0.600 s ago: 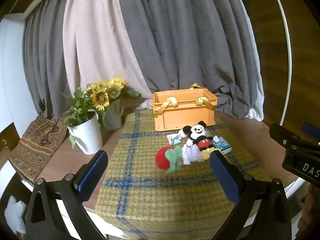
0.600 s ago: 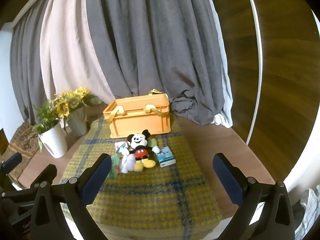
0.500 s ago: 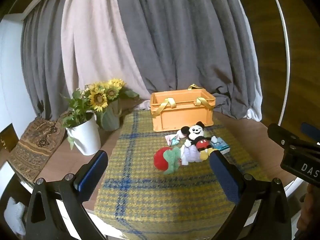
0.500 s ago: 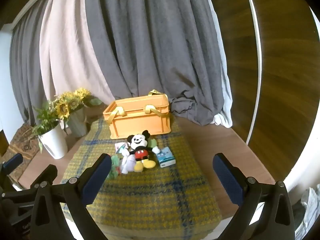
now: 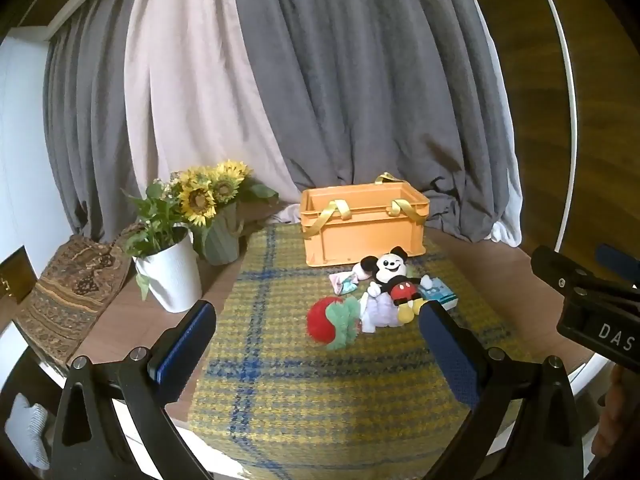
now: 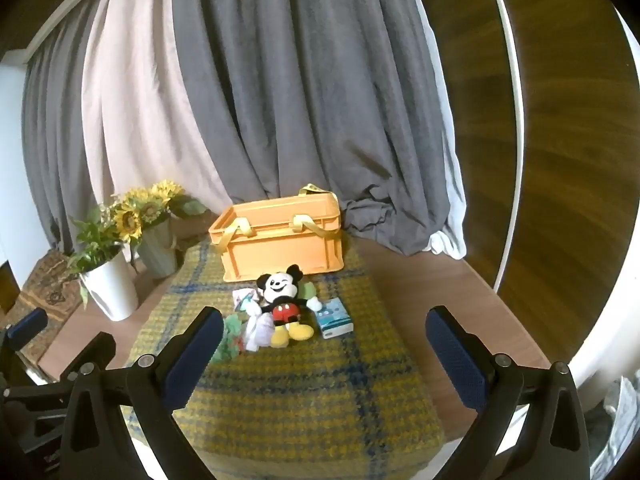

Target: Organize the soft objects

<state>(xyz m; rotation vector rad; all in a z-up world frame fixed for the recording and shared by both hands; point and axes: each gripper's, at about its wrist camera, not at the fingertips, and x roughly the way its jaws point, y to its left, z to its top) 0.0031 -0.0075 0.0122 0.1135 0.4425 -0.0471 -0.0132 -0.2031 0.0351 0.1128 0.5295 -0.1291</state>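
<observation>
A Mickey Mouse plush [image 5: 392,280] [image 6: 282,300] lies on a yellow plaid blanket [image 5: 280,380] [image 6: 320,392], in front of an orange crate [image 5: 362,224] [image 6: 282,242] with yellow straps. Beside it lie a red strawberry plush [image 5: 326,322] with green leaves, a white-lilac soft item [image 5: 378,312] [image 6: 260,330], a small patterned cloth [image 5: 343,282] [image 6: 244,295] and a blue-white tissue pack [image 5: 440,294] [image 6: 336,318]. My left gripper [image 5: 316,344] is open and empty, held back from the pile. My right gripper [image 6: 324,356] is open and empty, also short of the pile.
A white pot with green leaves [image 5: 170,270] [image 6: 110,286] and a grey-green vase of sunflowers [image 5: 218,232] [image 6: 158,252] stand at the left on the wooden table [image 5: 480,264]. Grey and pink curtains [image 5: 320,80] hang behind. A patterned cushion [image 5: 68,288] lies far left.
Both views have shifted only slightly; the pile sits a little further left in the left wrist view. Nothing on the blanket has moved and both grippers stay open.
</observation>
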